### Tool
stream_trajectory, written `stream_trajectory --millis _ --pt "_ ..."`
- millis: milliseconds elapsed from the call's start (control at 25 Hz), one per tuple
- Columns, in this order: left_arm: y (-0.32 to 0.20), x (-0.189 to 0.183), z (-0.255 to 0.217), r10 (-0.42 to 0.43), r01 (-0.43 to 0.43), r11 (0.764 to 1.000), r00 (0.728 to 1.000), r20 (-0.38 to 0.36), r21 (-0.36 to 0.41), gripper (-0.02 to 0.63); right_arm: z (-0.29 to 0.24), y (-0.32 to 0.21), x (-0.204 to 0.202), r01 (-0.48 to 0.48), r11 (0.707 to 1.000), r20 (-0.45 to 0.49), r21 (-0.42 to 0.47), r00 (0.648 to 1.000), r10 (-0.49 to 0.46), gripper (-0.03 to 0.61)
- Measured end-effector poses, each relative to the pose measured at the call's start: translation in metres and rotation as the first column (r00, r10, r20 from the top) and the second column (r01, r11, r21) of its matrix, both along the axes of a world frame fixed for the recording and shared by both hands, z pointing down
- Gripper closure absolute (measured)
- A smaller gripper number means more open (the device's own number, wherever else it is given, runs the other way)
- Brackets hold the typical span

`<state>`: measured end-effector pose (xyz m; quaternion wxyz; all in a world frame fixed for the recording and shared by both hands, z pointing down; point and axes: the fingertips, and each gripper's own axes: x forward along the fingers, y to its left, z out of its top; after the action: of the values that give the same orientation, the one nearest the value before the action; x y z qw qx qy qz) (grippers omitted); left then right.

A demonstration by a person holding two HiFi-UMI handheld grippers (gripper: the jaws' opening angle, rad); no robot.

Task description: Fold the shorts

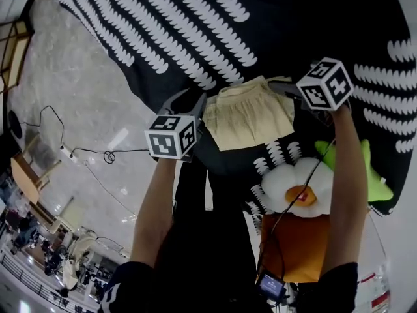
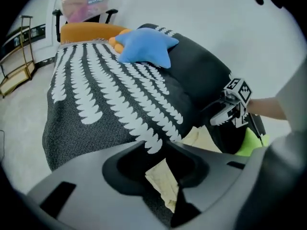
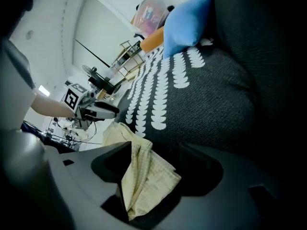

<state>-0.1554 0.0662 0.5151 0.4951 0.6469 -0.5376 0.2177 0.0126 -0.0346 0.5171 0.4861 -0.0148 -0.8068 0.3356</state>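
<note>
The left gripper (image 2: 158, 157) has its jaws partly apart, and a corner of the pale yellow shorts (image 2: 165, 181) sits loose in the gap. The cloth seems to lean on one jaw, though the dim view leaves that unsure. The right gripper (image 3: 156, 162) has its jaws spread wide, and a bunched fold of the same cloth hangs between them without being pinched.

From the head view, both grippers point down at the shorts, one at each side edge, with the black-and-white marker cube (image 1: 171, 135) of the left one nearest the camera. Bare forearms run back from each gripper to dark sleeves.

The shorts lie in a compact folded shape, gathered waistband on the far side, on a black bedcover (image 1: 195, 25) printed with rows of white scalloped marks. They rest near the cover's near edge, between the two grippers.

Just beside the right forearm, a fried-egg cushion (image 1: 300, 188) sits on the cover, with a green cushion (image 1: 374, 175) touching it on the outer side. At the far end, a blue star cushion (image 2: 144, 44) lies on the cover, close to an orange chair (image 2: 91, 31). A thin cable (image 1: 91, 152) trails over the pale floor (image 1: 71, 96) off to the left.
</note>
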Motion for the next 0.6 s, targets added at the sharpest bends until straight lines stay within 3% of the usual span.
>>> stream_trajectory --millis 80,200,320,400,520,600 --pt "-0.011 0.027 -0.028 0.009 -0.011 0.999 0.999 0.032 0.048 0.48 -0.026 -0.018 0.033 -0.044 0.996 0.044 0.082 0.998 0.041 0.31" --pt "-0.01 0.054 -0.045 0.081 -0.088 0.989 0.995 0.066 0.116 0.529 -0.036 -0.017 0.062 -0.117 0.969 0.136 0.216 0.987 0.089 0.459" --pt "0.027 0.067 -0.019 0.182 -0.183 0.98 0.983 0.016 0.077 0.58 -0.008 0.018 0.071 -0.132 0.956 0.113 0.261 0.988 0.106 0.549" --pt "0.05 0.047 0.016 0.219 -0.219 0.976 0.976 0.02 0.009 0.58 0.024 0.039 0.055 -0.116 0.959 0.064 0.257 0.993 0.103 0.568" --pt "0.058 0.002 0.063 0.229 -0.218 0.972 0.963 0.145 -0.087 0.58 0.063 0.048 0.028 -0.121 0.96 0.017 0.254 0.993 0.121 0.571" --pt "0.05 -0.009 0.075 0.267 -0.25 0.963 0.928 0.262 -0.097 0.584 0.079 0.04 0.026 -0.117 0.951 -0.022 0.285 0.992 0.128 0.569"
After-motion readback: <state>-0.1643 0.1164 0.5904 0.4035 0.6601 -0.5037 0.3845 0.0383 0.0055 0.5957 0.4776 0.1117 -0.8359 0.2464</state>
